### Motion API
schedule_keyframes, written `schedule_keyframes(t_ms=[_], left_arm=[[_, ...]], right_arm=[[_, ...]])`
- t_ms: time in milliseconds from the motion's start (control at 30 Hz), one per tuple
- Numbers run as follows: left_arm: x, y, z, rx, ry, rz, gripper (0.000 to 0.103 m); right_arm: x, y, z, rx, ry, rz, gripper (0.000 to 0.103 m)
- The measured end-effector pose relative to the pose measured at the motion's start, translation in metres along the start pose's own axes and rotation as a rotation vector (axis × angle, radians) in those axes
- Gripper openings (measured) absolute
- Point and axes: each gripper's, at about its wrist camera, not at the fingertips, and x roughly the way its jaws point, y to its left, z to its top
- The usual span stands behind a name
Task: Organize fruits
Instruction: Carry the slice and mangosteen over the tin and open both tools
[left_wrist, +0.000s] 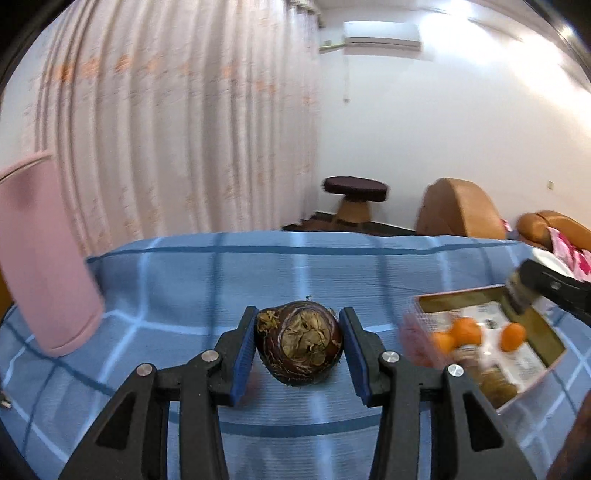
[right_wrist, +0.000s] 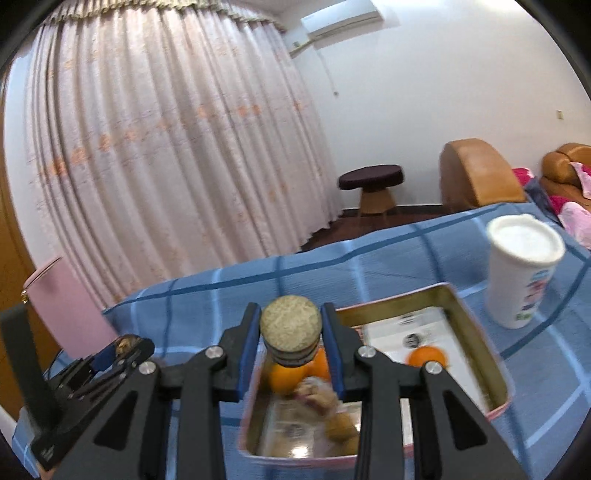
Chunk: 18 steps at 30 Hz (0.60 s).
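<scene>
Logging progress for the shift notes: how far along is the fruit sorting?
Done: oranges already lie in the tin tray. In hand: the right gripper holds a round brown piece over the tray. Left: the dark fruit, on the cloth between the left gripper fingers.

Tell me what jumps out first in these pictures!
A dark brown, flaky taro root sits on the blue checked tablecloth between the left claw's open fingers. The right claw grips a round, tan, cork-like thing above a tin tray of oranges.
</scene>
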Motion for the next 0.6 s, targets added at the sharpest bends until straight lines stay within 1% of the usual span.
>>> schedule_keyframes(t_ms=[167, 300, 400, 467, 600], left_arm=[[0.007, -0.051, 0.001, 0.04, 0.022, -0.074, 0.046], [0.012, -0.092, -0.001, 0.066, 0.04, -0.128, 0.046], [0.017, -0.115, -0.003, 0.086, 0.061, -0.144, 0.046], [0.021, -0.124, -0.005, 0.095, 0.078, -0.155, 0.046], [0.027, -0.138, -0.011, 0.138, 0.105, -0.147, 0.046]], right_arm=[[0.003, -0.031, 0.004, 0.01, 0.02, -0.066, 0.036], [0.009, -0.053, 0.007, 0.018, 0.054, -0.107, 0.036], [0.015, -0.065, 0.007, 0.022, 0.089, -0.129, 0.036], [0.02, -0.07, 0.005, 0.029, 0.118, -0.125, 0.036], [0.029, -0.076, 0.001, 0.051, 0.168, -0.095, 0.036]])
